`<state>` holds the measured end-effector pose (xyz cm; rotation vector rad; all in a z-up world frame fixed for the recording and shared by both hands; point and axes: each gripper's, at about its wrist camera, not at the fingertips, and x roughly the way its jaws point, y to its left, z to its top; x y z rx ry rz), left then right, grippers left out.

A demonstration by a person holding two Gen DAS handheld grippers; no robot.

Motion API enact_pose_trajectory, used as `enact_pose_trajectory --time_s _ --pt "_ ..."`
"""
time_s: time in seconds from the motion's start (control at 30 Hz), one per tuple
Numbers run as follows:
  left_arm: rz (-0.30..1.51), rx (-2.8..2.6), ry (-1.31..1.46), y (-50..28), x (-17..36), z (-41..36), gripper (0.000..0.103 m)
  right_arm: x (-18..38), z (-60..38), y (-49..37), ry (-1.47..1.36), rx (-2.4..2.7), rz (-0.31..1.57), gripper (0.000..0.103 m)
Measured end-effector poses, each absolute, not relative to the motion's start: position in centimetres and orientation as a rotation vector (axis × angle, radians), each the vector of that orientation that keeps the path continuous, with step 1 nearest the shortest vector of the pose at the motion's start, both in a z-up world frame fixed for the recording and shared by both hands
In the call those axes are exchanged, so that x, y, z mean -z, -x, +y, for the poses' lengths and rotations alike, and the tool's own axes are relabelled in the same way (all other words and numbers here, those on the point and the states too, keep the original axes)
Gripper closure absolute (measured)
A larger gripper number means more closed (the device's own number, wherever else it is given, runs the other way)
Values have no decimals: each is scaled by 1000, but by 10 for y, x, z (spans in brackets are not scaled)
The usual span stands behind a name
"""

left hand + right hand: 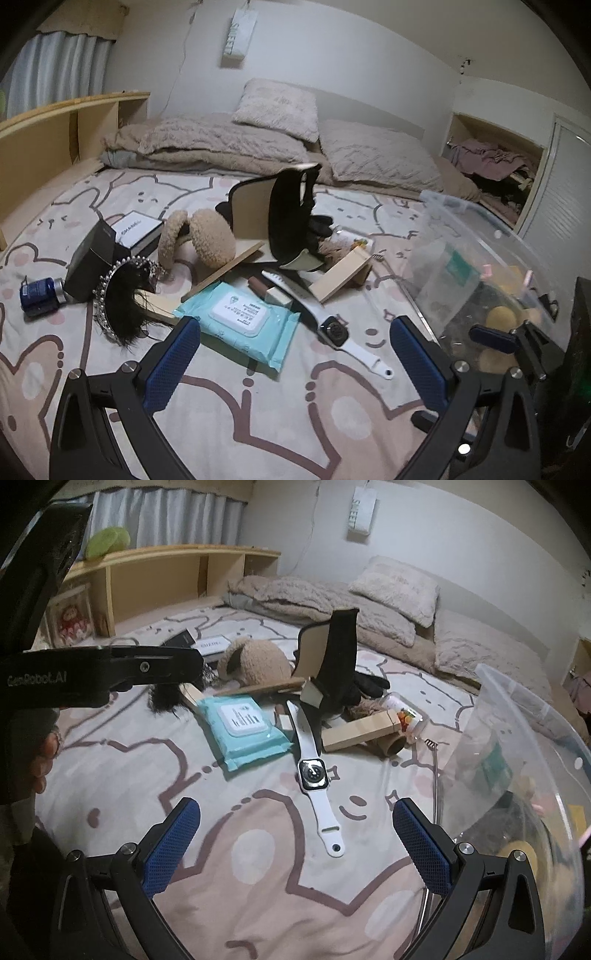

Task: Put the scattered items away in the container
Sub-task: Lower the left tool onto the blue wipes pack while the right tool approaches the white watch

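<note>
Scattered items lie on a patterned bed sheet. A white smartwatch [334,328] [314,773] lies nearest, beside a teal wet-wipes pack [242,321] [243,727]. Behind them are wooden blocks [341,275] [360,731], fluffy beige earmuffs [199,240] [255,661], a black glove [291,218] [338,664], a pearl headband with black hair [122,302], a blue jar [38,295] and black and white boxes [92,262]. The clear plastic container [480,266] [517,768] sits at the right, holding several things. My left gripper [295,363] and right gripper [297,843] are both open and empty, just short of the watch.
Pillows and a folded blanket [236,140] lie at the head of the bed. A wooden shelf [55,129] [166,576] runs along the left. A closet nook with clothes [491,158] is at the right. The left gripper's body and a hand [48,749] show in the right wrist view.
</note>
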<state>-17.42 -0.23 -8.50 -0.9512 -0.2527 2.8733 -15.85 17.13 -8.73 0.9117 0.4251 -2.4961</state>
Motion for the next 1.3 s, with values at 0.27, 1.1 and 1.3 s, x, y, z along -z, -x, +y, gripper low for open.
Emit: enact_pose_trajectory --time_s 0.27,1.1,1.3 --pt "-252 -2858 1060 196 125 -2 0 114 169 184 -987 2460 428 0" --pt "-335 -2777 1334 230 199 -15 16 201 177 261 -1254 2323 332 0" --pt "-435 -2713 1379 238 208 -14 34 203 172 256 -1239 2350 395 0"
